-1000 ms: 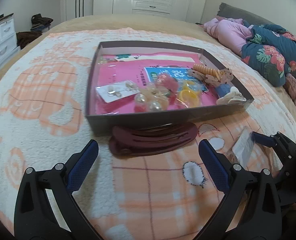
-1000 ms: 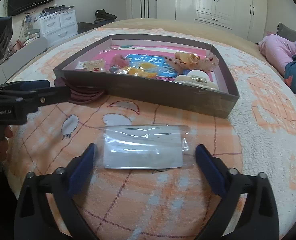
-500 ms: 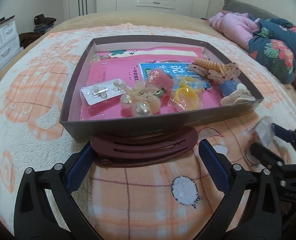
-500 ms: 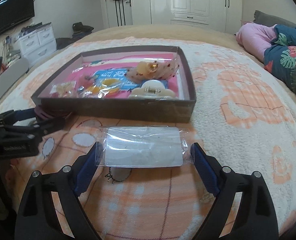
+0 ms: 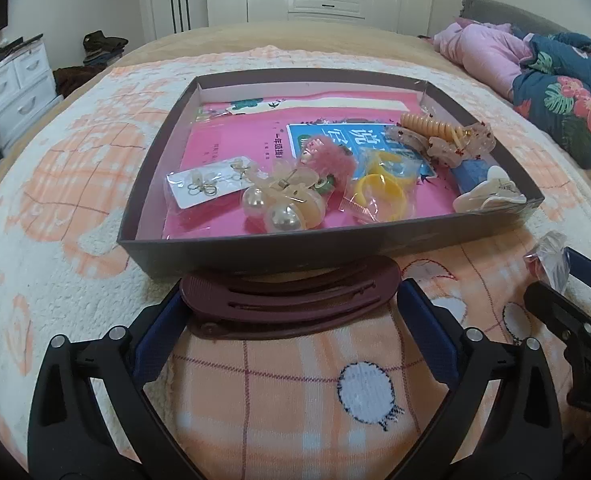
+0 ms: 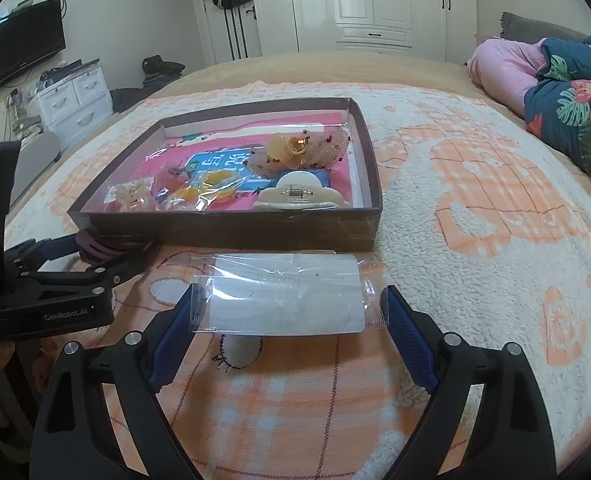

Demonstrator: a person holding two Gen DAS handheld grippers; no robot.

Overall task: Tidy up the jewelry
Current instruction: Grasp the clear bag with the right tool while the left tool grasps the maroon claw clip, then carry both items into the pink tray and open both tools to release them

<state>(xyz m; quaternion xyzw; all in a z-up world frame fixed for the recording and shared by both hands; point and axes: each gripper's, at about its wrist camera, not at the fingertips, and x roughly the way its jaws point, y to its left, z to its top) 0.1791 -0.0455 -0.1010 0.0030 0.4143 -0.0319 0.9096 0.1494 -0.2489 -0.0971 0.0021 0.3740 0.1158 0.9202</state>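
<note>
Left gripper angled down, jaws spread around maroon hair clip, right gripper wide, bracketing clear packet

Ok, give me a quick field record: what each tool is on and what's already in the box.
left tool: open, straddling the maroon hair clip against the box front
right tool: spread wide at both ends of the clear packet; grip unclear
box: pearl clips, yellow rings, earring card, cream claw clip
surface: orange plaid blanket
</note>
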